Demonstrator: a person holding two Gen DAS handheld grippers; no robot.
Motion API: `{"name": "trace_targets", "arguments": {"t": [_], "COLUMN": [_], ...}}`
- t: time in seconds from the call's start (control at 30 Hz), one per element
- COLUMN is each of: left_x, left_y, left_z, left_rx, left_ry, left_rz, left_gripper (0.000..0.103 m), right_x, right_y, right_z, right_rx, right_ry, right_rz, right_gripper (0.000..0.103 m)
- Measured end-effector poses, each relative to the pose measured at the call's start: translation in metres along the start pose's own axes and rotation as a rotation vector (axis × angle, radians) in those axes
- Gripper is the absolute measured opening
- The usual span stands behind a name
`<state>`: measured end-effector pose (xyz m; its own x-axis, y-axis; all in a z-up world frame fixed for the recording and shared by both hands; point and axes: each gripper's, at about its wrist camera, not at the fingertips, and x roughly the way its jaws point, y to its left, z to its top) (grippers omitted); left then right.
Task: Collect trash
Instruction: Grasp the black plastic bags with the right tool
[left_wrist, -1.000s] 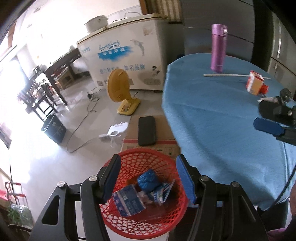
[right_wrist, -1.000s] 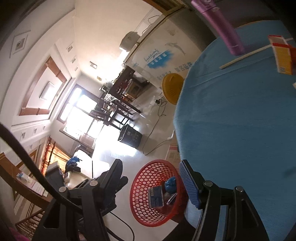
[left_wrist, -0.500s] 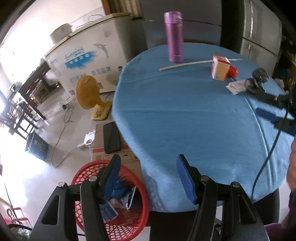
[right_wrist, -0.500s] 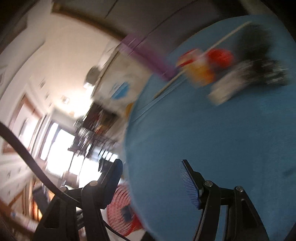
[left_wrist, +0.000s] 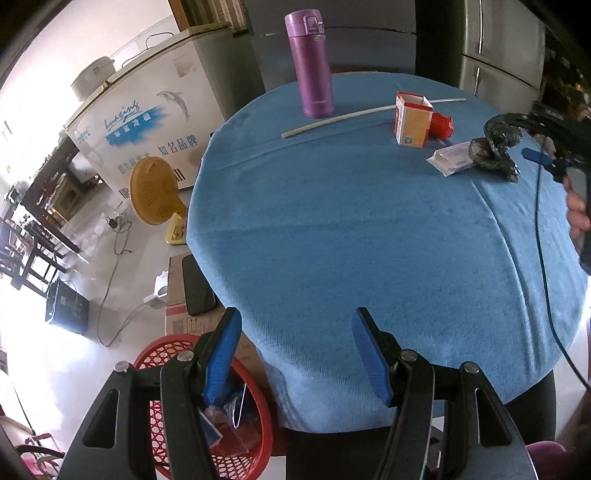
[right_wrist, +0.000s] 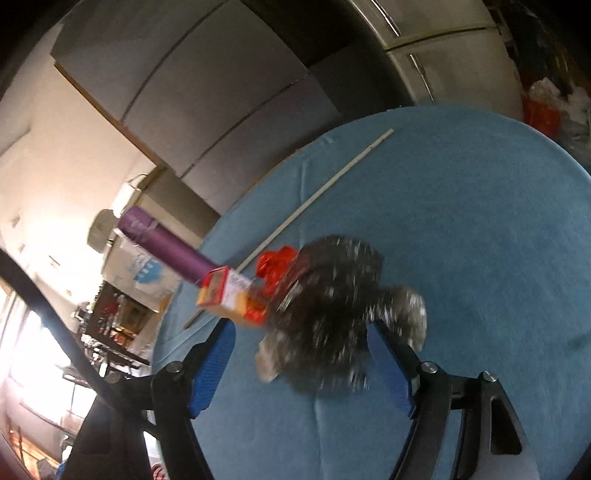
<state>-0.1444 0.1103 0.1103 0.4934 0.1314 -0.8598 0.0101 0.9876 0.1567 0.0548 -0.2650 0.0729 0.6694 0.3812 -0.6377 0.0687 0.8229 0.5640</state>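
A crumpled black plastic bag lies at the right of the round blue table. My right gripper is open around this bag; the view is blurred. Beside it lie a clear wrapper, an orange-red carton and a red wrapper. My left gripper is open and empty over the table's near edge. The red mesh basket with trash stands on the floor at lower left.
A purple flask and a long white stick are at the table's far side. A cardboard box with a phone, a yellow fan and a chest freezer stand left of the table.
My left gripper swung from over the basket toward the table. My right gripper swept right across the table and now has its open fingers around the black bag.
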Motion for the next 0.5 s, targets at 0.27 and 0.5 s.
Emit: {"name": "trace_targets", "arguments": {"t": [0.27, 0.5], "left_x": [0.001, 0.004], "left_y": [-0.003, -0.013], "left_z": [0.004, 0.003], "left_rx": [0.016, 0.034], "left_ry": [0.005, 0.014], "left_rz": [0.0, -0.019], "left_gripper": [0.063, 0.063], "right_x": [0.045, 0.042], "right_y": [-0.005, -0.016], "right_z": [0.007, 0.006], "right_rx": [-0.049, -0.076], "right_ry": [0.043, 0.029], "right_rz": [-0.124, -0.158], "right_gripper": [0.07, 0.03]}}
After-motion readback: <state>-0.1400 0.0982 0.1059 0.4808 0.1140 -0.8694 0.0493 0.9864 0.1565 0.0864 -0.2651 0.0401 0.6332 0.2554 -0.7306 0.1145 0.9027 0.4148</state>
